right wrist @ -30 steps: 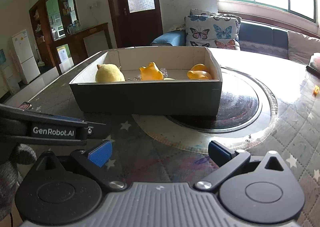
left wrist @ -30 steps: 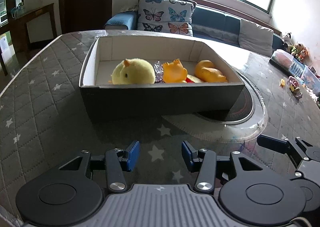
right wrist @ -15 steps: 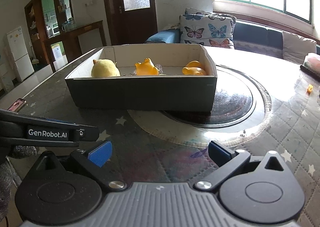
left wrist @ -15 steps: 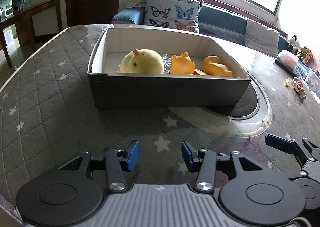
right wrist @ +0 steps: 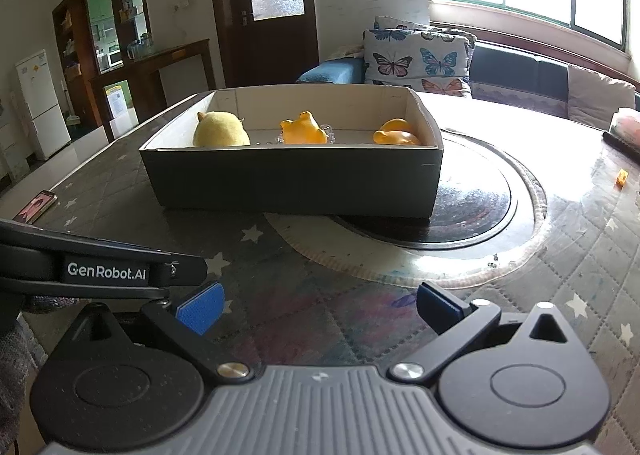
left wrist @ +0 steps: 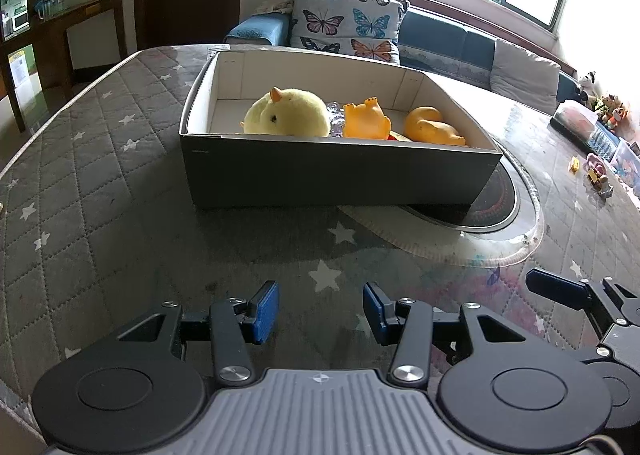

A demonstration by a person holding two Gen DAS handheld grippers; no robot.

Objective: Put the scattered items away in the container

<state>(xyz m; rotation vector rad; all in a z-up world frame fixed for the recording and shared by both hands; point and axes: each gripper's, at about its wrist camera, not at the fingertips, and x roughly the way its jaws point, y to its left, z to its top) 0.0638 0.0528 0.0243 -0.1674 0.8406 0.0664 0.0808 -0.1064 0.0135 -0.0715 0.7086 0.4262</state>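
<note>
"GenRobot.AI" in white on the left gripper's black arm, seen from the right wrist. Left gripper (left wrist: 320, 305) partly open, blue ribbed pads empty; right gripper (right wrist: 316, 305) spread wide, empty. Ahead of both, well apart: dark grey cardboard box with pale inner walls (left wrist: 340, 175) on quilted grey star-print tablecloth (left wrist: 100, 183). Inside: fuzzy yellow plush chick (left wrist: 286, 115), glossy orange rubber animal (left wrist: 366, 123), orange rubber duck (left wrist: 432, 127), crinkly clear item, half hidden (left wrist: 335, 117). Small toys far right, blurred (left wrist: 596, 175).

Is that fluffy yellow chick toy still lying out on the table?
No, the yellow chick sits inside the box.
</note>
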